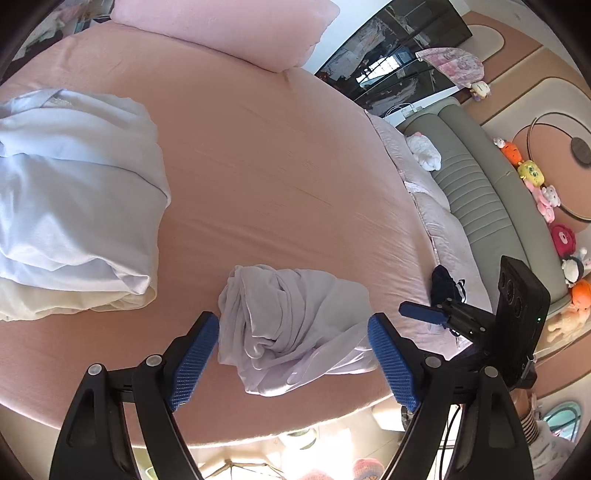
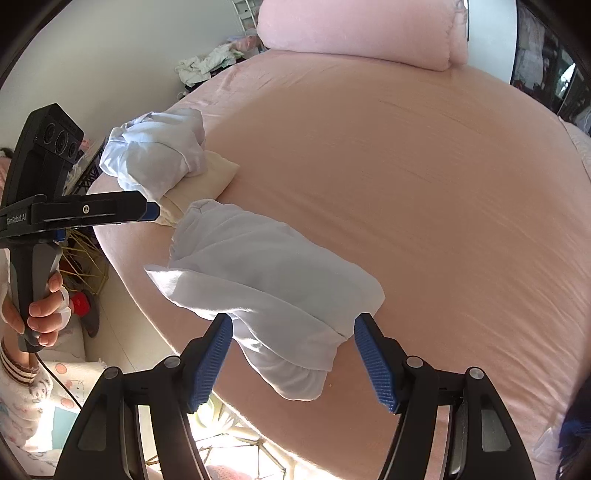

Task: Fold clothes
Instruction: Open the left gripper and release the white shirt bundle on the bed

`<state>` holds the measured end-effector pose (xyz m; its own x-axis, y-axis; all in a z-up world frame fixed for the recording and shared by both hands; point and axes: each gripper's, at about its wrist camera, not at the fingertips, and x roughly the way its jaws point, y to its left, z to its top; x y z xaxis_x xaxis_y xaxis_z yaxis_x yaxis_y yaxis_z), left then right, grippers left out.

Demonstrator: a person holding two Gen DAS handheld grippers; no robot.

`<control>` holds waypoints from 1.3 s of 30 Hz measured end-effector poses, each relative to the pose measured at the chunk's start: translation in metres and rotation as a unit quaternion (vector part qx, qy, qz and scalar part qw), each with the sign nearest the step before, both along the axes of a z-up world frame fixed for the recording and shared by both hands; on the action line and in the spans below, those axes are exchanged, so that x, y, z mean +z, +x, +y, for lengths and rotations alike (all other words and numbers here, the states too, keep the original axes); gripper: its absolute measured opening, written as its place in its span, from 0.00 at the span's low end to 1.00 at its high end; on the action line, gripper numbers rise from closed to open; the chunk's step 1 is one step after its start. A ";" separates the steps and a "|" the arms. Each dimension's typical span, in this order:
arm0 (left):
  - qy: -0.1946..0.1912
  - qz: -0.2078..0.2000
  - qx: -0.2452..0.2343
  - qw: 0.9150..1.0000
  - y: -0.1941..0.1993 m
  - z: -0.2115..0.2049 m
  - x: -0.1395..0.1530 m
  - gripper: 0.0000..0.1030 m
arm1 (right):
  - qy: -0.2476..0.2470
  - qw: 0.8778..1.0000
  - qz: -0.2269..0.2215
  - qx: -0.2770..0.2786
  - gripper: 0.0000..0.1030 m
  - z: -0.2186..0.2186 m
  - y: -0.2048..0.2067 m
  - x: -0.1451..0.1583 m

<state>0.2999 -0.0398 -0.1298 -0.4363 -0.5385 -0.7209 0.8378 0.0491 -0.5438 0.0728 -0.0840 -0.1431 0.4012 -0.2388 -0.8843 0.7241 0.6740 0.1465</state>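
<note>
Pale crumpled garment point(image 2: 269, 291) lies near the front edge of the pink bed point(image 2: 424, 184), bunched into a rough oblong. In the right wrist view its long axis runs from lower right to upper left, toward the bed's left edge.

Right hand-held gripper point(image 2: 293, 350): jaws spread, garment's near end between the blue pads, no pad pressing on it. Left hand-held gripper point(image 1: 293, 354): jaws spread likewise, straddling the same heap without pinching.

Farther left, a stack of folded clothes point(image 1: 74, 199), light blue over cream, just beside the garment. Bare sheet beyond. Pink pillow point(image 1: 229, 29) at the far end. Plush toys point(image 1: 535, 181) along the right.

A small dark item point(image 1: 447, 284) at the bed's right edge is too indistinct to name.
</note>
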 end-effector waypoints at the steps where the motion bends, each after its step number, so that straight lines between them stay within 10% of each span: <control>1: -0.011 -0.017 -0.005 1.000 -0.002 0.005 0.003 0.80 | -0.011 1.000 0.008 0.007 0.66 0.003 0.002 0.003; 15: -0.095 -0.197 -0.070 0.973 -0.039 0.063 0.028 0.80 | -0.097 0.993 0.061 0.043 0.66 0.052 0.011 0.016; 19: -0.111 -0.166 -0.093 0.975 -0.051 0.059 0.026 0.80 | -0.124 0.986 0.091 0.057 0.66 0.063 0.012 0.019; 29: -0.129 -0.251 -0.099 0.954 -0.078 0.040 -0.009 0.80 | -0.164 0.970 0.104 0.143 0.66 0.052 0.020 0.013; 39: -0.100 -0.190 -0.072 0.974 -0.049 0.037 -0.023 0.80 | -0.146 0.936 0.146 0.285 0.66 0.044 0.063 -0.006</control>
<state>0.2508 -0.0025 -0.1530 -0.2390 -0.6372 -0.7327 0.9710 -0.1580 -0.1793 0.1361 -0.0400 -0.1492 0.2880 -0.3087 -0.9065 0.2151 0.9433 -0.2529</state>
